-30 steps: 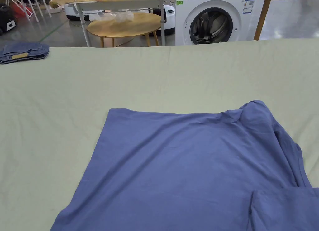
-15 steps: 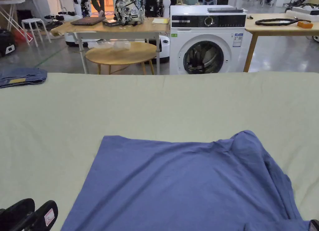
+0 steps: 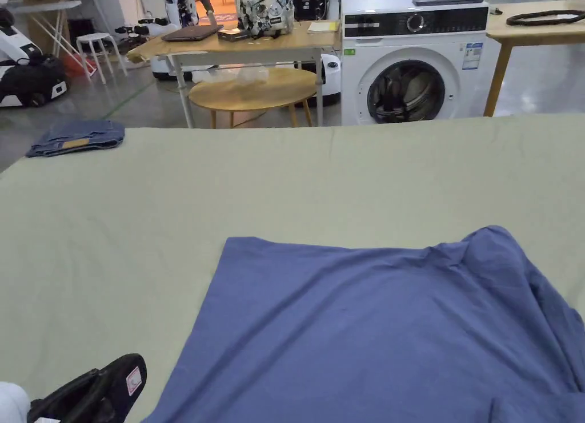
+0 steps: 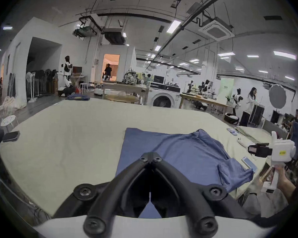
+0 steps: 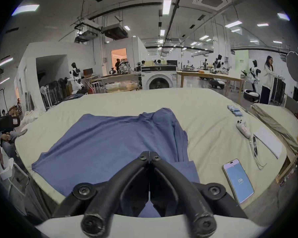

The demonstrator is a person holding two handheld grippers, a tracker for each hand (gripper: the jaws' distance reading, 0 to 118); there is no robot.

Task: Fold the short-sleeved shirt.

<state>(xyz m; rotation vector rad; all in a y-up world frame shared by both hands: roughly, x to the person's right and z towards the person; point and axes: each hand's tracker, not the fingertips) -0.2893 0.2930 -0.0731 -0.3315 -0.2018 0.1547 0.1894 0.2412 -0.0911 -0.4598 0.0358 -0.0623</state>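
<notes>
Both your claws, left (image 4: 150, 158) and right (image 5: 150, 153), are closed and empty above the shirt (image 3: 365, 327); you're between folds, so next open them and grip an edge.

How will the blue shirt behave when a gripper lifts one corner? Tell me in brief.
The blue shirt will probably droop and drag rather than hold shape: it lies limp, with soft creases. It looks thin, so likely light. The pale sheet beneath is wrinkled, so it may shift too.
</notes>
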